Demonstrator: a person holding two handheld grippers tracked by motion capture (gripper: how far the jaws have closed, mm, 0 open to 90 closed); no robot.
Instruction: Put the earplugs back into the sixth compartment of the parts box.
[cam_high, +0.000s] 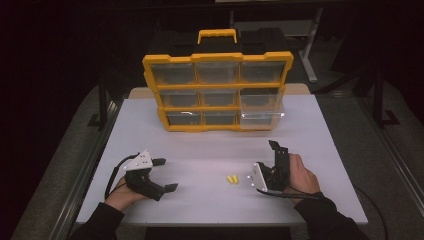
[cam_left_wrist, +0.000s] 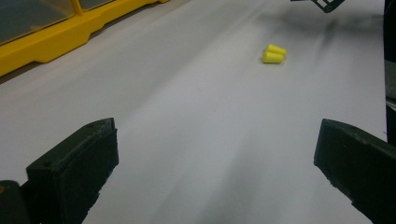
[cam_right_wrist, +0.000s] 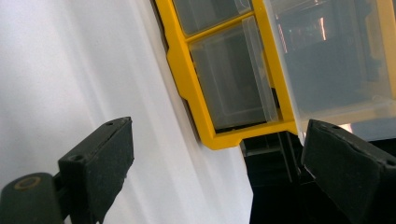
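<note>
Evidently the work in hand concerned the two yellow earplugs (cam_high: 231, 179), small tapered foam pieces lying side by side near the front edge of the white tabletop (cam_high: 200, 135), between the two tools. The left gripper (cam_high: 164, 174) rested near the front left corner, jaws spread wide and aimed at them. The right gripper (cam_high: 274, 153) pointed toward the yellow organiser (cam_high: 218, 59) at the back edge, jaws likewise spread, probably lined up with its pulled-out clear plastic drawer (cam_high: 261, 113).
</note>
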